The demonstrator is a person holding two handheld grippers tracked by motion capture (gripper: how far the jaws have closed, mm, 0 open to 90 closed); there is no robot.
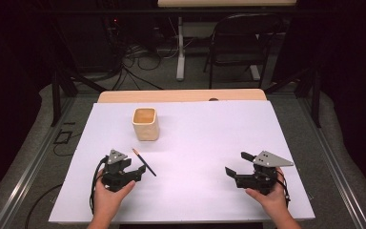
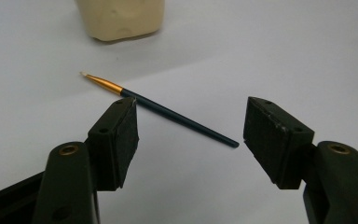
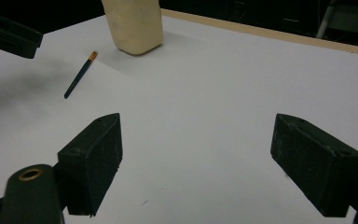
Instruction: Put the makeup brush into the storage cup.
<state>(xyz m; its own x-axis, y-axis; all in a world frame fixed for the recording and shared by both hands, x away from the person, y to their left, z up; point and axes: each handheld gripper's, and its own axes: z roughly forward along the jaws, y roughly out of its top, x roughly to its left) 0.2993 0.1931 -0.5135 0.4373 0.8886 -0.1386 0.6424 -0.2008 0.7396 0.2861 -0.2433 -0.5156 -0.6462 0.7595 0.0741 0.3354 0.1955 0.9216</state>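
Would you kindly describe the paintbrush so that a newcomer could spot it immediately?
Start at the white table and find the cream cup toward its far left. Just in front of the cup, beside the left gripper, lies the paintbrush: the one thin stick there, dark blue handle, gold ferrule, pale tip.

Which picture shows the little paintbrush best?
The left gripper view: the thin dark-blue paintbrush with a gold metal band lies close and sharp, its pale bristle tip visible. The high view shows it as a tiny dark stick by the left tool. The right gripper view shows it small and far off.
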